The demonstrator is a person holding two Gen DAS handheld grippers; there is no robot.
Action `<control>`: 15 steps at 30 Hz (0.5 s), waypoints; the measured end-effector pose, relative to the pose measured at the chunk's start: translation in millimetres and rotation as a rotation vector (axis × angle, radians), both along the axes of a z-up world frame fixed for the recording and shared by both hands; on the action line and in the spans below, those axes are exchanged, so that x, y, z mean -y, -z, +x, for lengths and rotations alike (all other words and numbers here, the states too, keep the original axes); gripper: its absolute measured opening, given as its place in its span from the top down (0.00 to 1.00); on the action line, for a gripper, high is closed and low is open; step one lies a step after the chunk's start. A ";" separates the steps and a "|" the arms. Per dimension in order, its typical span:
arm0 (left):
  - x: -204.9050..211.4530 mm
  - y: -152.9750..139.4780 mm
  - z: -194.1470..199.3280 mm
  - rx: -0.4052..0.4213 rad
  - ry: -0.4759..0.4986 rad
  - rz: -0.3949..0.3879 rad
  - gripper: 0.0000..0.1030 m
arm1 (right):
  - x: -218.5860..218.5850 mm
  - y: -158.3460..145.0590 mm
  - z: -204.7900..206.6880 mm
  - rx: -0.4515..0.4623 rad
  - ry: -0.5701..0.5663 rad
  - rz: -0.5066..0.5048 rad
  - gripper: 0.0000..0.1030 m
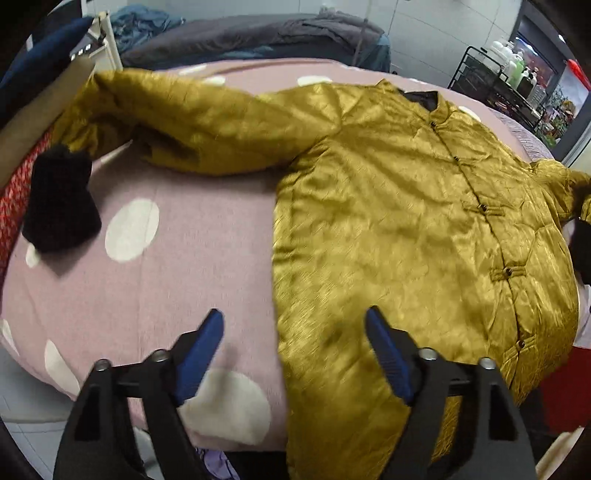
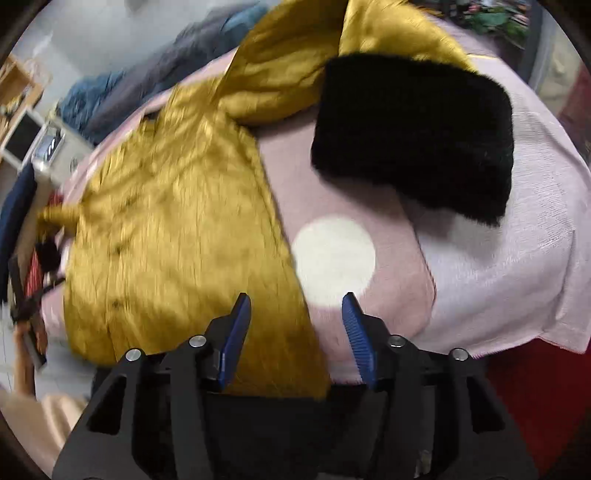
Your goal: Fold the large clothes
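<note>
Golden satin jacket (image 1: 388,206) is lying front-up on the pink dotted bedspread (image 1: 184,258); we are holding the left gripper (image 1: 295,332) open and empty over its hem, black fur cuff (image 1: 59,199) off left. Our right gripper (image 2: 295,314) is hovering half-open (nothing clamped) beside the other cuff (image 2: 413,144).

I see a bedroom. A bed (image 1: 177,280) in a dotted pink cover, grey bedding (image 1: 258,33), and a toiletries rack (image 1: 498,81) show it.
</note>
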State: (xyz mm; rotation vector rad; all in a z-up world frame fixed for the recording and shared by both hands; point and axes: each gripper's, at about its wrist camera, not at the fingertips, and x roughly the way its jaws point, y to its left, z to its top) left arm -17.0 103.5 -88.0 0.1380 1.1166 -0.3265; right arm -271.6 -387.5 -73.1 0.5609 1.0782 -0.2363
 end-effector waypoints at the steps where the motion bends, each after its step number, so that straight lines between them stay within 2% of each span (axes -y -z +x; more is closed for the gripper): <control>1: 8.3 -4.1 0.1 0.021 0.012 -0.008 0.18 | -0.5 -1.6 4.7 0.047 0.016 0.024 0.49; 4: 30.9 -9.8 -1.6 0.058 0.039 -0.029 0.12 | -18.4 -6.6 38.5 0.098 -0.031 -0.009 0.45; 7: 63.0 -3.5 1.0 0.053 0.060 -0.014 0.11 | -54.4 -7.4 86.5 0.118 -0.159 -0.049 0.42; 9: 80.3 4.1 4.7 0.038 0.052 0.002 0.11 | -75.2 -4.1 113.0 0.109 -0.223 -0.073 0.37; 11: 96.0 14.3 8.4 0.023 0.043 0.023 0.11 | -98.0 3.3 139.5 0.083 -0.260 -0.116 0.37; 15: 117.5 37.5 16.5 -0.043 0.034 0.052 0.10 | -140.1 21.7 166.6 0.010 -0.321 -0.246 0.37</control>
